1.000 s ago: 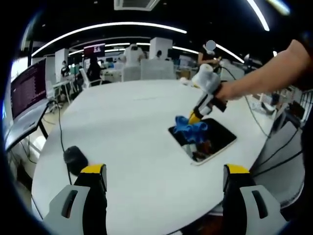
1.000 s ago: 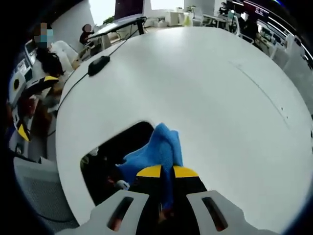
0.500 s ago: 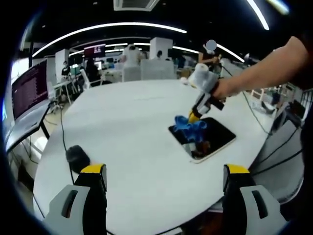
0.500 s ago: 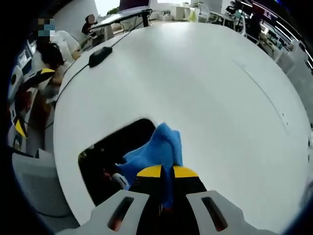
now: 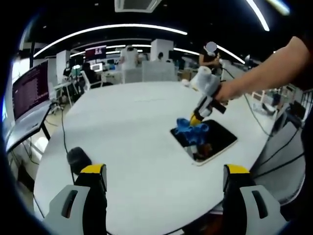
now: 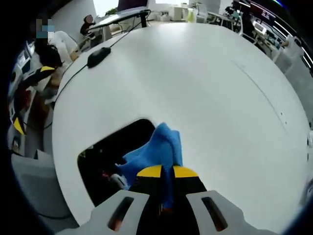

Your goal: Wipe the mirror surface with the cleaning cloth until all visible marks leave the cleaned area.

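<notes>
Mirror wiping on round white tabletop [image 5: 132,127].
Right gripper [image 6: 163,172] fingers pinch blue cleaning cloth [image 6: 155,151] on dark rectangular mirror [image 5: 215,138]; left gripper [image 5: 164,171] fingers gape empty; the loosely bunched cloth may skip marks.

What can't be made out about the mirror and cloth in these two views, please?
- Marks on the mirror: too small and dark in the left gripper view.
- Mirror under the cleaning cloth: covered in the right gripper view.
- Mirror's near part: cut off by the right hand-held gripper.
- Cloth-to-glass contact: cannot tell.
</notes>
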Motion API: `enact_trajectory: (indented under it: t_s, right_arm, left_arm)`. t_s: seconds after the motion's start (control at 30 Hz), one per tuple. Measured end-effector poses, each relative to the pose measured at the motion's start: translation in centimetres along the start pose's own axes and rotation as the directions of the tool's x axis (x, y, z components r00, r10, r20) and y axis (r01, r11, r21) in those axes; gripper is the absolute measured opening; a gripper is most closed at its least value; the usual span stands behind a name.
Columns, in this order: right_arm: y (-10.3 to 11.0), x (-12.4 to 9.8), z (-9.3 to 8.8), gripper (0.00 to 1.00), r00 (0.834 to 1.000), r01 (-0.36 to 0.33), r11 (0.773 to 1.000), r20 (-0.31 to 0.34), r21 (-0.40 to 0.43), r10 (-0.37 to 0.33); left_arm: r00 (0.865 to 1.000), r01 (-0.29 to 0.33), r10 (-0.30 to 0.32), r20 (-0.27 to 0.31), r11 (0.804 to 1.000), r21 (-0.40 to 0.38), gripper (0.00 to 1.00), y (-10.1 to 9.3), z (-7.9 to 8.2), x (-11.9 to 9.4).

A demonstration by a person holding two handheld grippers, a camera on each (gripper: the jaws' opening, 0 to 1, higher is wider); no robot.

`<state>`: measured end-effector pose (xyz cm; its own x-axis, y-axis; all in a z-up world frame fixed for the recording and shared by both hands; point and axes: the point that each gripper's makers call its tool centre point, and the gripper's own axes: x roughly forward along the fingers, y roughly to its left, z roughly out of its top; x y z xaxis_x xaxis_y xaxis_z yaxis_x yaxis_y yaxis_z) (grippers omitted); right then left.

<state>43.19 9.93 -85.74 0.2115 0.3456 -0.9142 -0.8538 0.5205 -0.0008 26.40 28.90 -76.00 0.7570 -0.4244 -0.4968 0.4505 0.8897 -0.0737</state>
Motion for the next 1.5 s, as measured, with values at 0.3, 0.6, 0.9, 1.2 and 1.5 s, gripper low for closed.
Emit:
enact_trajectory:
  t_s: [0.3,0.6,0.9,1.2,1.5]
  right_arm:
    - [0.1,-0.3,-0.1,0.01,0.999,-0.016,0.999,0.032,-0.033,0.017]
    - [-0.2,-0.9,-1.0,0.01,0.999,0.001,1.000,0.032,-0.031,0.000]
    - [-0.7,-1.3,-1.6,0.01,0.999,0.007,1.000,0.032,-0.020,-0.006]
    - [-1.7,-1.9,-3.2,0.01,1.000,0.016,1.000,0.021,-0.012,-0.015]
    - [-2.2,-2.1,-3.7,0.02,0.999,0.031,1.000,0.019,-0.002,-0.031]
  left_arm:
    - [1.000,-0.005,0.005,0.001,1.000,0.000,0.99,-0.4,0.0,-0.3]
    - [1.000,-0.006,0.006,-0.004,1.000,0.021,0.99,-0.6,0.3,-0.4]
    - [1.000,-0.003,0.003,-0.008,0.999,0.033,0.99,-1.1,0.5,-0.4]
    - [1.000,-0.004,0.004,-0.005,0.999,0.032,0.99,-1.6,0.7,-0.2]
    - [1.000,-0.008,0.008,-0.005,1.000,0.030,0.99,-1.9,0.7,-0.2]
